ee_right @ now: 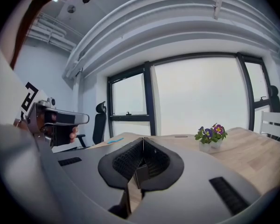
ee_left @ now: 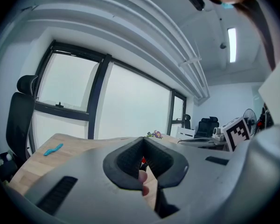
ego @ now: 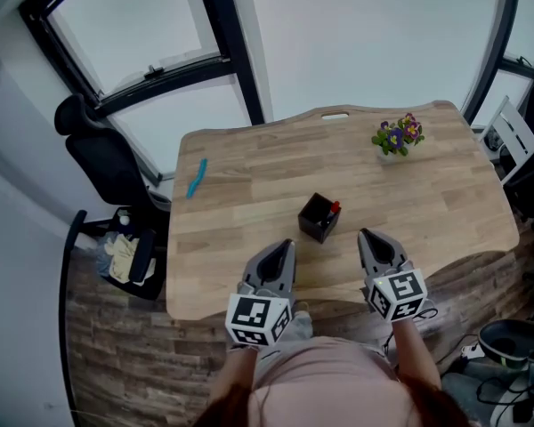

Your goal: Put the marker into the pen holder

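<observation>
A black square pen holder (ego: pixel 317 218) stands near the middle of the wooden table (ego: pixel 249 163), and the red tip of a marker (ego: pixel 335 207) sticks out of it. My left gripper (ego: pixel 287 244) hovers at the table's front edge, just left of and nearer than the holder, with its jaws shut and empty. My right gripper (ego: pixel 365 235) is level with it to the holder's right, also shut on nothing. In the left gripper view, the jaws of the left gripper (ee_left: pixel 143 140) meet at their tips, and the red marker (ee_left: pixel 143 161) shows through the gap below. The right gripper (ee_right: pixel 143 139) frames the holder (ee_right: pixel 141 174).
A blue pen-like object (ego: pixel 197 177) lies at the table's left. A small flower pot (ego: pixel 397 137) stands at the far right. A black office chair (ego: pixel 107 163) is off the left edge, and a white chair (ego: pixel 514 132) off the right. Windows run behind the table.
</observation>
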Demonstrator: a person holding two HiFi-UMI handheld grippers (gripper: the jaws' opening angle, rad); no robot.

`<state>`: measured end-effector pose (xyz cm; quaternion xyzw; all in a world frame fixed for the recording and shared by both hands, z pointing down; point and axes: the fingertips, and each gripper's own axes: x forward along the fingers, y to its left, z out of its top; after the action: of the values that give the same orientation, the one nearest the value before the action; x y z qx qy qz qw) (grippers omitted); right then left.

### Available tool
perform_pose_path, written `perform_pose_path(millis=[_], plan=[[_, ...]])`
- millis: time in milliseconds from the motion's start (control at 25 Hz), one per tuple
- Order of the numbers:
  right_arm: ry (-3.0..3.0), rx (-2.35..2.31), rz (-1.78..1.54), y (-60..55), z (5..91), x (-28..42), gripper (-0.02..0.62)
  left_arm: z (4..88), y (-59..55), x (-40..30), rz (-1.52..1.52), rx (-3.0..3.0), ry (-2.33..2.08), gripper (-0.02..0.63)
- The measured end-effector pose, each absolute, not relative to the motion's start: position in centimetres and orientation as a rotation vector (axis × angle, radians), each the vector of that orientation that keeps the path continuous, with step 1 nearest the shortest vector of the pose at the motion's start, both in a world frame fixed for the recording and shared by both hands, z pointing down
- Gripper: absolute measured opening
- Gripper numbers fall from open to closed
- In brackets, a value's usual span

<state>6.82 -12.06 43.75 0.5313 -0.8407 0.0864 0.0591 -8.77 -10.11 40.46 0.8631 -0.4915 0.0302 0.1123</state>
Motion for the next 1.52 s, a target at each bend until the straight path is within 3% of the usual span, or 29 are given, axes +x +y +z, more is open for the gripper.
perform_pose_path(millis=[1520], plan=[[-2.598,1.732,-0.106,-0.3,34.8,12.9,0.0,34.4,1.4,-6.0,-0.033,2.532,-1.621,0.002]])
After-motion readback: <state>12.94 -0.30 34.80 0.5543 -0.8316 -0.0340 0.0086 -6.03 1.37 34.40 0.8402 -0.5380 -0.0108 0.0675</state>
